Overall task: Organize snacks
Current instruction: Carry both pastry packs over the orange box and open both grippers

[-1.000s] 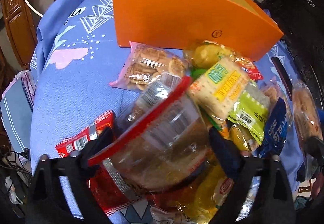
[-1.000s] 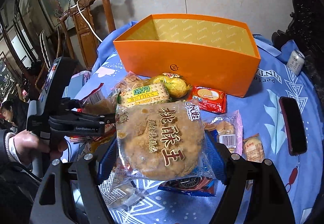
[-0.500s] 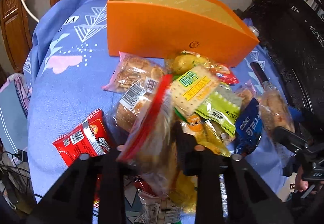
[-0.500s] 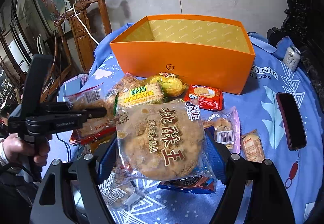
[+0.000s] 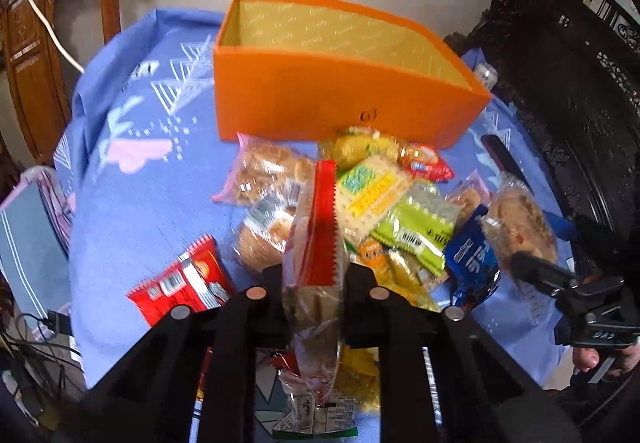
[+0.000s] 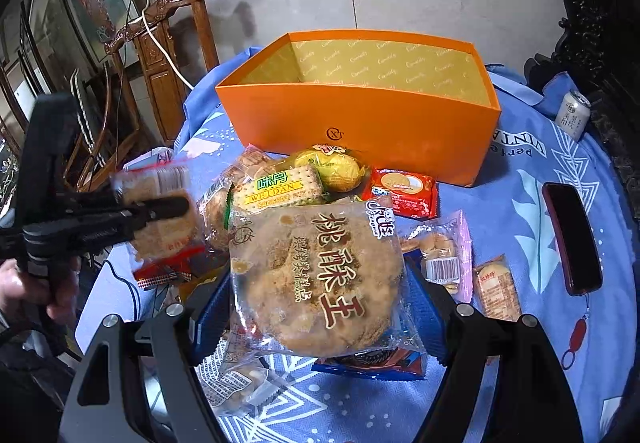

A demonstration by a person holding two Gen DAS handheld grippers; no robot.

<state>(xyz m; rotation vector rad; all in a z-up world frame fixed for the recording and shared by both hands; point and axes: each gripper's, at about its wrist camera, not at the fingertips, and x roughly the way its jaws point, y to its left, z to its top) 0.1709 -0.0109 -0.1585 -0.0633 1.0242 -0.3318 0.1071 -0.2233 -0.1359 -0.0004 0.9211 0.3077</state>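
Left wrist: left gripper (image 5: 314, 283) clenching red-topped cookie bag (image 5: 314, 243) edgewise; slippery film risking slipping short of orange box (image 5: 340, 107); right gripper (image 6: 318, 307) gripping peach-crisp packet (image 6: 316, 279)

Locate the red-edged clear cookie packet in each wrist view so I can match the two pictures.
Left wrist view: red-edged clear cookie packet stands edge-on at lower centre, pinched in the left hand-held gripper.
Right wrist view: same packet at the left edge, lifted above the table.
Shared landmark: orange box, beyond the snack pile in both views.
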